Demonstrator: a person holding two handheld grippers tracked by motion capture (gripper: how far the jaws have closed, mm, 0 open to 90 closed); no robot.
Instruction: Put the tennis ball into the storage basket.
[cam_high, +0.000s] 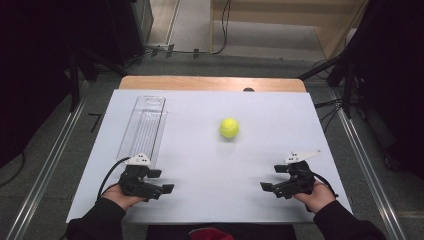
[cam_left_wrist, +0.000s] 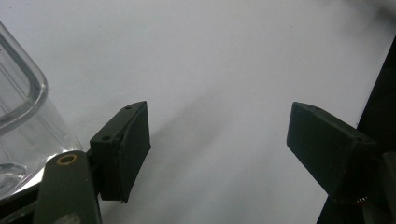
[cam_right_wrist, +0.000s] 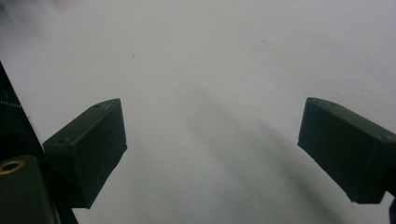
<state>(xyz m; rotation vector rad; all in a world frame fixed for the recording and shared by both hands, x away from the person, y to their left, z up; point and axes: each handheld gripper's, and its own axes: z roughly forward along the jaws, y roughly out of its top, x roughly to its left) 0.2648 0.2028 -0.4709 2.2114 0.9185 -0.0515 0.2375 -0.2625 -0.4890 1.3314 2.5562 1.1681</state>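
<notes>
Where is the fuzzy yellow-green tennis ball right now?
In the high view, the fuzzy yellow-green tennis ball sits alone near the middle of the white table, right of the clear plastic tray and farther away than both grippers.

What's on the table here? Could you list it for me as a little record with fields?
surface: white board on a wooden table
ball: yellow-green tennis ball, mid-board, alone
tray: clear plastic tray, far left, empty
left gripper: held low near the tray's near end, fingers apart, nothing between
right gripper: held low at the right, fingers apart, nothing between
</notes>
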